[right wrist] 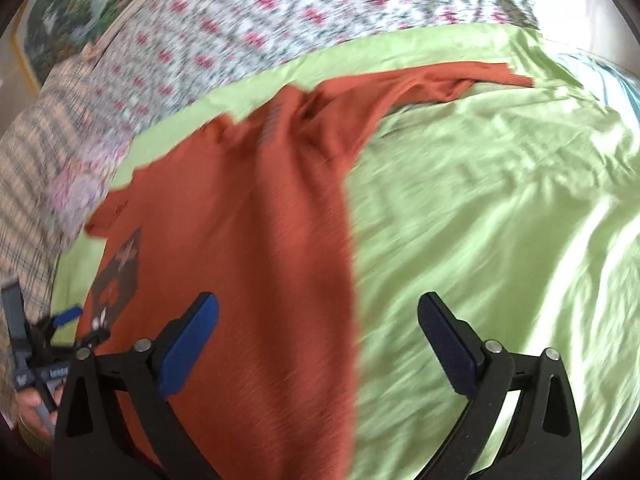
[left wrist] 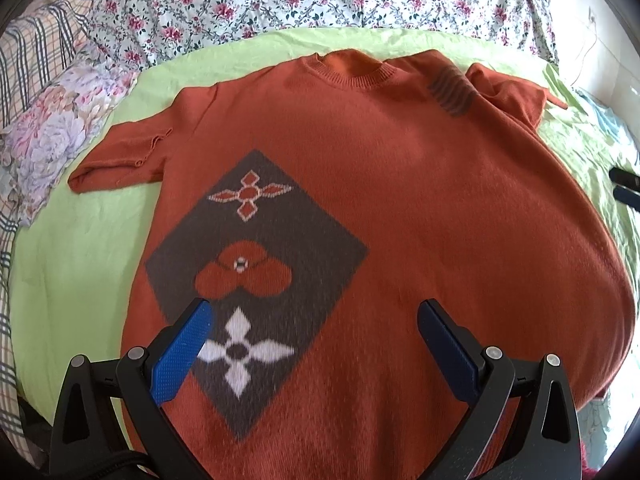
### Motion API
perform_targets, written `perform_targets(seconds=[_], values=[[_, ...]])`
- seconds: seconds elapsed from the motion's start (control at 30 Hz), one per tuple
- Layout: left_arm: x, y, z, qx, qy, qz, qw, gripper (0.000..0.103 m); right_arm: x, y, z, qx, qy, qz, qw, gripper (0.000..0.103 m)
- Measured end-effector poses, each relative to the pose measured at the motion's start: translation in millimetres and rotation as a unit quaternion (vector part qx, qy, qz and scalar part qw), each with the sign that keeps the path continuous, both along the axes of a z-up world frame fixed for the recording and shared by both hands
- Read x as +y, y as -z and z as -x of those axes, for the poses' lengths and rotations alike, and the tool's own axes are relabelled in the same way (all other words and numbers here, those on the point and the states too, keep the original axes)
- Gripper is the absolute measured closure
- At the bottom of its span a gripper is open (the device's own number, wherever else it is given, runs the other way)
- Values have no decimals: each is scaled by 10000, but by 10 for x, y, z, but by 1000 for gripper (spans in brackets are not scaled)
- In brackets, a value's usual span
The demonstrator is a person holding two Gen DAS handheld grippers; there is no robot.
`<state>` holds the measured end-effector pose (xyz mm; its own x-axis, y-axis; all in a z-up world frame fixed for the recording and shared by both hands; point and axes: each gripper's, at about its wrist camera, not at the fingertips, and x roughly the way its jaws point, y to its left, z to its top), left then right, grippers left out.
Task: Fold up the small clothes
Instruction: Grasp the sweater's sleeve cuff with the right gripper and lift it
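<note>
Orange sweater (left wrist: 400, 200) is spread flat on the green sheet (left wrist: 80, 280), filling the middle of the left wrist frame, collar toward the top. Left hand-held gripper (left wrist: 316, 320) hangs over the lower part, jaws wide, nothing in them. Right hand-held gripper (right wrist: 318, 316) also gapes wide and empty over the sweater's right edge, bottom center.

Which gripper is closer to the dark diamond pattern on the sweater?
Left. The left gripper hangs open right over the diamond pattern. The right gripper is open over the opposite side edge of the orange sweater.
</note>
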<state>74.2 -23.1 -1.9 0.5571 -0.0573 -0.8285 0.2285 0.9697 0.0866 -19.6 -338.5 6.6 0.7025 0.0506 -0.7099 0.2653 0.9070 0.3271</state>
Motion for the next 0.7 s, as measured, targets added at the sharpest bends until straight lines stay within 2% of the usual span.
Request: perform_targets(seconds=[0.1, 0.23, 0.33, 0.5, 0.63, 0.7], values=[[-33, -26, -100, -40, 10, -30, 10000, 1, -444, -73, -75, -146, 347, -215, 9991, 14], [-60, -61, -223, -65, -10, 124, 9999, 1, -1135, -167, -244, -305, 965, -396, 9941, 32], [-100, -36, -298, -10, -1, 165, 9999, 1, -1578, -186, -422, -261, 1424, -445, 9885, 48], [-204, 102, -417, 227, 66, 119, 9996, 1, -2308, -169, -880, -396, 1940, -719, 9776, 48], [-236, 204, -539, 393, 77, -63, 9992, 1, -2735, -43, -1288, -330, 2273, -862, 9694, 48], [-236, 214, -603, 402, 60, -85, 9991, 1, -2919, 62, -1413, -335, 2414, -1102, 9636, 48]])
